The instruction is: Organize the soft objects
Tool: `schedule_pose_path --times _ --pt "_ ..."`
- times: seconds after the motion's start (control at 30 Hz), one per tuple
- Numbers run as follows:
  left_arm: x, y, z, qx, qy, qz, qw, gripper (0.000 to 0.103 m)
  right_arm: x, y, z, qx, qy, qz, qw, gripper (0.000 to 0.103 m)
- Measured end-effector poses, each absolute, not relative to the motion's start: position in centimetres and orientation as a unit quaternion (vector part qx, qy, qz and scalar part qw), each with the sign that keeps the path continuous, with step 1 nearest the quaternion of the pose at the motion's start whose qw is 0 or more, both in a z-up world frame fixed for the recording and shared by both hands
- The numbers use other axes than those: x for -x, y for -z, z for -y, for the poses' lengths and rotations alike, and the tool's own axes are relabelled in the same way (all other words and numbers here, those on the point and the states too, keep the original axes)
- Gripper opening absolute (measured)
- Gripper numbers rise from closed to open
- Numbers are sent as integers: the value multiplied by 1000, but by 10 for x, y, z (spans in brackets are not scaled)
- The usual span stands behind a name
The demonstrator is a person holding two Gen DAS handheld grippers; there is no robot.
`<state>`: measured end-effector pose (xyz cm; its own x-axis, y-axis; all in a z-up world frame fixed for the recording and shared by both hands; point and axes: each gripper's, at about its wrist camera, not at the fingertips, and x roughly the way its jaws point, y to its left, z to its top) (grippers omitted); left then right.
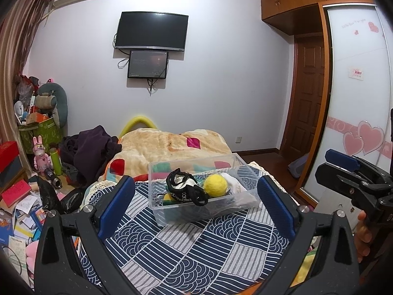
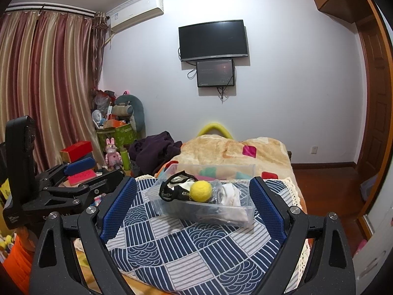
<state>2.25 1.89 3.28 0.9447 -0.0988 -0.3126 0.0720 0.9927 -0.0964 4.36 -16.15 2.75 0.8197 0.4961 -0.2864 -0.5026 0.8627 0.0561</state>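
A clear plastic bin (image 1: 172,215) stands on the blue patterned cloth (image 1: 196,245) on the bed. It holds a yellow felt ball (image 1: 216,184), a black-and-white fabric piece (image 1: 184,186) and a white cloth (image 1: 237,184). The bin (image 2: 235,217), ball (image 2: 201,190) and black fabric (image 2: 172,189) show in the right wrist view too. My left gripper (image 1: 196,201) is open and empty, in front of the bin. My right gripper (image 2: 194,204) is open and empty, also short of the bin. Each gripper shows in the other's view, at far right (image 1: 353,172) and far left (image 2: 81,172).
A beige blanket (image 1: 172,145) and dark purple clothes (image 1: 91,147) lie beyond the bin. Clutter, boxes and a pink rabbit toy (image 1: 40,154) fill the floor at left. A wardrobe (image 1: 356,86) and door stand at right. A TV (image 1: 151,30) hangs on the wall.
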Motion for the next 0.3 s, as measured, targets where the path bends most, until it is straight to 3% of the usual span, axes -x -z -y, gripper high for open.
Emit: schedule_pose_path --times 0.3 --pt "-22 -32 -20 43 45 -161 985 101 -44 -26 157 13 -263 -150 953 92"
